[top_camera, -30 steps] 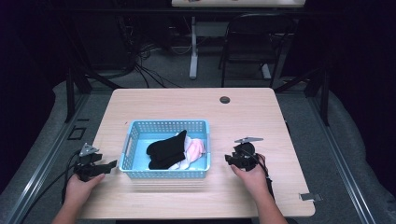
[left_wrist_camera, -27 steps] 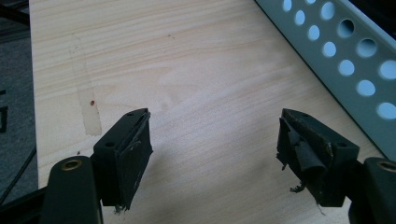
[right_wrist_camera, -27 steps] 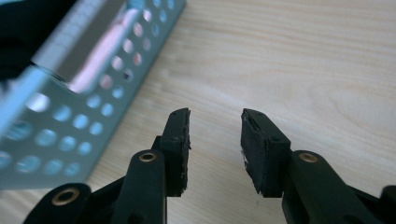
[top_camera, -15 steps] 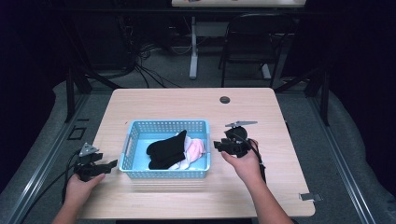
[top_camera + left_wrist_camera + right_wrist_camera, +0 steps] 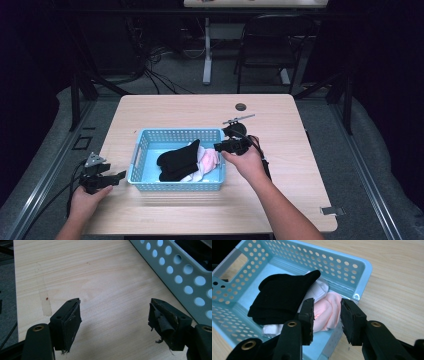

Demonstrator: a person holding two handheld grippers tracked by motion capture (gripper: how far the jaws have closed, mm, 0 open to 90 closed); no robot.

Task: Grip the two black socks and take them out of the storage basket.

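Basket [image 5: 176, 186] of pale blue perforated plastic sits near the middle of the wooden table [image 5: 280, 200], a little toward the near edge; inside it lie a black sock [image 5: 179, 159] on top, a pink sock [image 5: 210, 159] at its right end and a white sock [image 5: 196, 175] partly under the black one. The right gripper [image 5: 218, 146] hangs over the basket's right end, held in the person's right hand [image 5: 247, 162], its jaws pointing left toward the socks; in the right gripper view the right gripper [image 5: 327, 315] looks down into the basket [image 5: 352, 272], and the pink sock [image 5: 329, 312] shows in the gap between the two jaws, beside the black sock [image 5: 282, 297] and the white sock [image 5: 317, 290]; the jaws stand apart with nothing pressed between the pads, and whether they touch the pink sock I cannot tell. The left gripper [image 5: 122, 175] rests low at the near left of the table, just left of the basket, held in the left hand [image 5: 86, 199]; in the left gripper view the left gripper [image 5: 115, 312] has its jaws wide apart over bare wood [image 5: 100, 277], with nothing between them, and the basket wall [image 5: 180, 272] runs along the right. A small dark round disc [image 5: 241, 106] lies on the far part of the table, well apart from the basket.
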